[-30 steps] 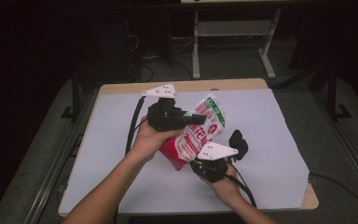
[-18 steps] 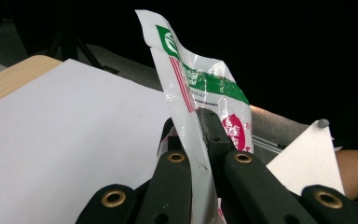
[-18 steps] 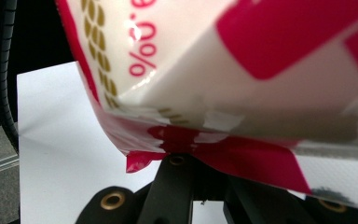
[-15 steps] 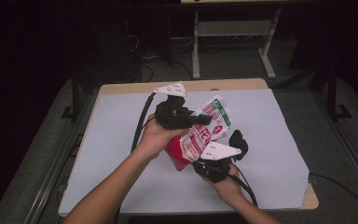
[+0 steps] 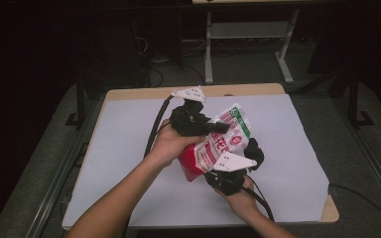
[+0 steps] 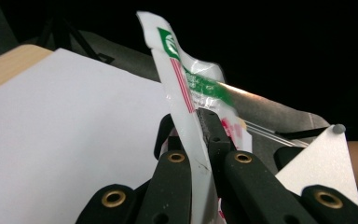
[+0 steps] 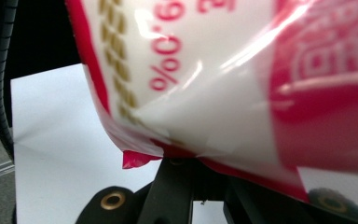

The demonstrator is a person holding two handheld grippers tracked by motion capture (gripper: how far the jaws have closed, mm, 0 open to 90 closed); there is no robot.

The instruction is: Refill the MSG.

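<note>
Above the middle of the white-covered bench (image 5: 129,163), a red, white and green plastic bag (image 5: 218,144) is held clear of the surface between two hand-held grippers. The left gripper (image 5: 218,126) is clamped on the bag's flat upper seal, the film seen pinched edge-on between its black jaws in the left gripper view, where the bag (image 6: 186,93) rises past them. The right gripper (image 5: 213,173), nearer the person, is closed on the bag's lower red end; in the right gripper view the bag (image 7: 223,84) bulges just over the jaws, with the seam caught between them.

The step in hand is judged to be a two-point hold, perhaps for turning or opening the bag. For it to be done well, both clamps are best kept on the sealed edges rather than on the filled body, so that the contents are not crushed. Any pull is best made evenly and slowly, since thin glossy film is likely to slip or tear at the pinch. The bag should be kept over the bench, so that a slip is caught there. The cables (image 5: 154,134) are best kept out of the way.
</note>
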